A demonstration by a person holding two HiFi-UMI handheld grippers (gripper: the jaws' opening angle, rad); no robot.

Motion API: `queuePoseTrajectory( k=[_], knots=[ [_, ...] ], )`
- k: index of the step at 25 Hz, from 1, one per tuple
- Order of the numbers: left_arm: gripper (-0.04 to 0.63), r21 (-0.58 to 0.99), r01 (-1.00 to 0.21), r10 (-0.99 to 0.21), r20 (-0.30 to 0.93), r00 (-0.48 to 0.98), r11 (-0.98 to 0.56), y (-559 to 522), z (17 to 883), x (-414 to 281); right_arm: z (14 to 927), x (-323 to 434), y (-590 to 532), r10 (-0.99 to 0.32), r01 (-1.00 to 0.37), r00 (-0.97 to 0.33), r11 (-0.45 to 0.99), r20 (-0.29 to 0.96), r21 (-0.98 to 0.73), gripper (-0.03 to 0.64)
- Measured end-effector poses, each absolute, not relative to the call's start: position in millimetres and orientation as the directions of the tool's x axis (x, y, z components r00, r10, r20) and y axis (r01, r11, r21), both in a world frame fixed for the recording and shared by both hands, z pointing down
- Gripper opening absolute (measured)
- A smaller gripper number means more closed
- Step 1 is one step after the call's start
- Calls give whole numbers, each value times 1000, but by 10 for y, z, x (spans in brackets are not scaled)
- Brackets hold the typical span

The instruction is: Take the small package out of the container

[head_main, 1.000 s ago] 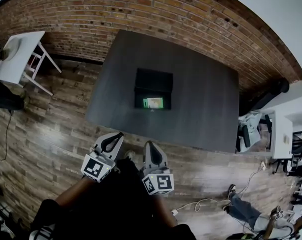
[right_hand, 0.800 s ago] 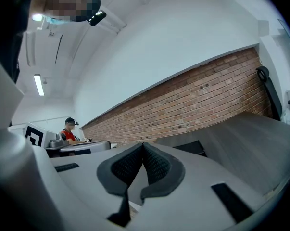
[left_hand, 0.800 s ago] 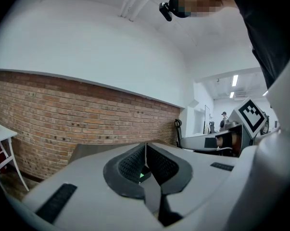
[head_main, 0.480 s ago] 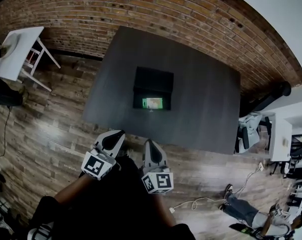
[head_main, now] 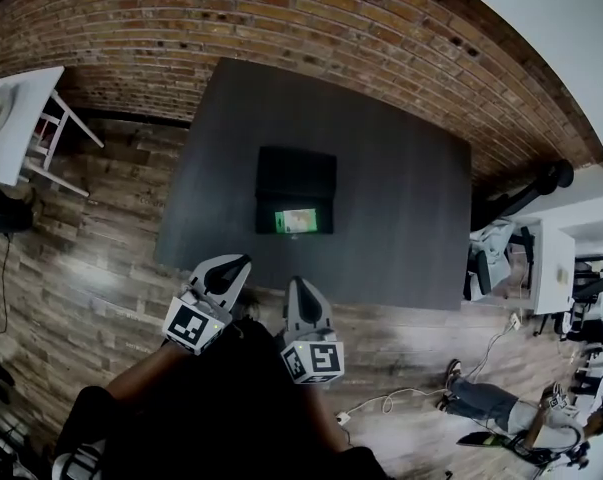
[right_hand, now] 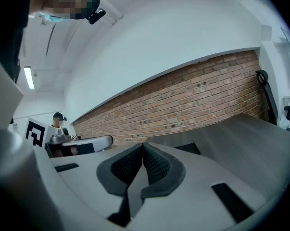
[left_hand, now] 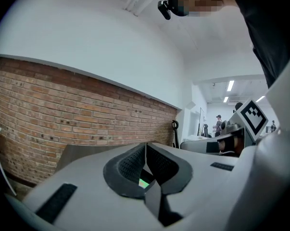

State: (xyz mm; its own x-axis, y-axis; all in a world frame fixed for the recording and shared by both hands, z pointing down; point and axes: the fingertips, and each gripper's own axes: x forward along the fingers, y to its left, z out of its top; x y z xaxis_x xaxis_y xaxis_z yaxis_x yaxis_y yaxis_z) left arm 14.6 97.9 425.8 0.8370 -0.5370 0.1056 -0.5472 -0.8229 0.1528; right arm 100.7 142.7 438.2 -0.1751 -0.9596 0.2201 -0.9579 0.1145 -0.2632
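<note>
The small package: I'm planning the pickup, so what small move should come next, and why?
Probably reach the right hand-held gripper forward over the table toward the container. The small package lies at its near end. The right hand-held gripper, shut and empty, hangs short of the table, roughly in line with it.

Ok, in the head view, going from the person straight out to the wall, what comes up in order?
right gripper → table at its near edge → small green package → far wall of the black container → brick wall
</note>
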Motion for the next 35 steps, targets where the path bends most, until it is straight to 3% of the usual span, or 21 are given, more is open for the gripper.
queuePoseTrajectory(
  k=[9, 12, 23, 35],
  knots=[
    [37, 186, -509, -493, 127, 861, -840, 280, 4363, 236, 4677, 1070, 788, -933, -967, -148, 66, 329, -247, 26],
    [37, 195, -492, -475, 131, 870, -848, 58, 4429, 246, 4817, 1066, 571, -915, -971, -143, 55, 378, -233, 106],
    [37, 212, -442, -417, 154, 896, -871, -542, 4624, 208, 5241, 1074, 19, -856, -985, -97, 9, 508, -173, 164],
    [37, 232, -516, -476, 209, 854, -825, -735, 4869, 485, 5828, 1298, -73, -744, -981, -192, 120, 640, -154, 255]
  ],
)
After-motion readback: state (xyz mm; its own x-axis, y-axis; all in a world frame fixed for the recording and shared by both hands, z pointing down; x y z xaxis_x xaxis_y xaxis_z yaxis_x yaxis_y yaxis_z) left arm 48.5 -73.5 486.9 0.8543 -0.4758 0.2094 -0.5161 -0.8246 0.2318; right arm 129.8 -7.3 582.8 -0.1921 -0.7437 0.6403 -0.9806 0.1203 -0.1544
